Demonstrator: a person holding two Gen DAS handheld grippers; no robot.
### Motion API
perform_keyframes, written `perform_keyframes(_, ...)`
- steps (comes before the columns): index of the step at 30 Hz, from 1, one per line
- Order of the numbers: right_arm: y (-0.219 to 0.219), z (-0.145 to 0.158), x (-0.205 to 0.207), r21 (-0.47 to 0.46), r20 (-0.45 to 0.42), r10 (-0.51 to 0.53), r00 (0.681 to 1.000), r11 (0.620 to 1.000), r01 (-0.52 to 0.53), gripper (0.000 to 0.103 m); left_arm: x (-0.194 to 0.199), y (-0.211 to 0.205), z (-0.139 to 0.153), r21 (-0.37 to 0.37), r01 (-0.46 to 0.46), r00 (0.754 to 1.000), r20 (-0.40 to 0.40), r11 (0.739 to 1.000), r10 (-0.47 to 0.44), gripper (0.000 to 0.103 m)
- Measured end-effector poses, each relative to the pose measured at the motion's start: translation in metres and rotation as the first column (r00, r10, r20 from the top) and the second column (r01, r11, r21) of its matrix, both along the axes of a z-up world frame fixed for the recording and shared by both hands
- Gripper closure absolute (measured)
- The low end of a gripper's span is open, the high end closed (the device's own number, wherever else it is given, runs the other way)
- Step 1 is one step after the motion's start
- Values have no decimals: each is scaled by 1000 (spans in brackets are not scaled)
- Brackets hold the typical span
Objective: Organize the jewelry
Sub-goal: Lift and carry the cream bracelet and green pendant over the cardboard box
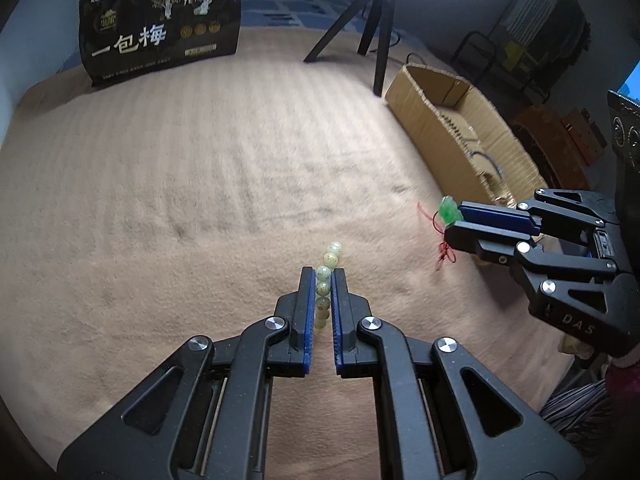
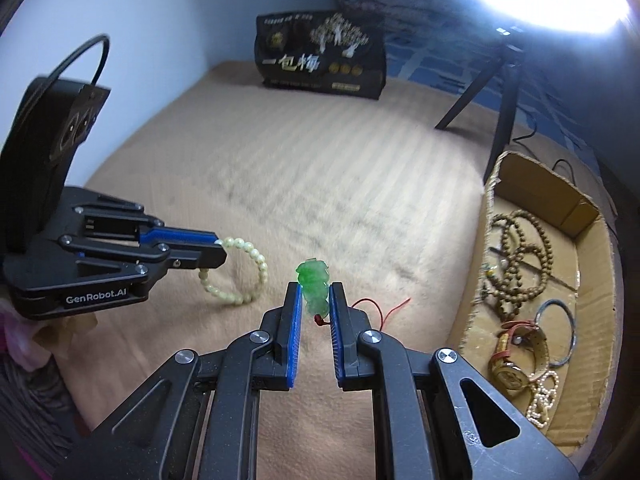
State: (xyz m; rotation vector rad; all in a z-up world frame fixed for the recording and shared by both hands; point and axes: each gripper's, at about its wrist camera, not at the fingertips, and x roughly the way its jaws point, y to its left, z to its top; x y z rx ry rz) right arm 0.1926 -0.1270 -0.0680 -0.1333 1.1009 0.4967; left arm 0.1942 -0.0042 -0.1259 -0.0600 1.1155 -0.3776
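My left gripper (image 1: 323,274) is shut on a pale green bead bracelet (image 1: 326,284), edge-on between its blue pads. In the right wrist view the left gripper (image 2: 218,250) holds the bracelet (image 2: 244,272) as a hanging loop over the beige blanket. My right gripper (image 2: 314,290) is shut on a green jade pendant (image 2: 314,282) with a red cord (image 2: 384,308) trailing below. In the left wrist view the right gripper (image 1: 454,214) holds the pendant (image 1: 448,210) near the cardboard box (image 1: 432,120).
The open cardboard box (image 2: 488,208) on the right holds a brown bead necklace (image 2: 524,256), a watch (image 2: 516,356), a dark bangle (image 2: 556,332) and a pearl string (image 2: 544,400). A black snack bag (image 1: 160,28) and a tripod (image 1: 376,28) stand at the back of the blanket (image 1: 200,160).
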Motion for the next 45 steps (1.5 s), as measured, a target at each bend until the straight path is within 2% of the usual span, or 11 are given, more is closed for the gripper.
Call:
perform_keyframes(15, -64, 55, 8, 58, 120, -152, 981, 988, 146, 91, -1, -23, 44, -156, 21, 998, 62, 987, -11, 98)
perform_keyframes(24, -117, 74, 12, 63, 165, -283, 945, 959, 277, 91, 3, -53, 59, -183, 56, 994, 101, 982, -38, 98)
perform_keyframes(35, -149, 71, 17, 3, 181, -351, 919, 934, 357, 91, 6, -102, 66, -201, 123, 987, 131, 972, -98, 98)
perform_keyframes(45, -168, 65, 20, -13, 168, -399, 902, 914, 406, 91, 13, -137, 63, -199, 155, 983, 130, 968, -131, 98)
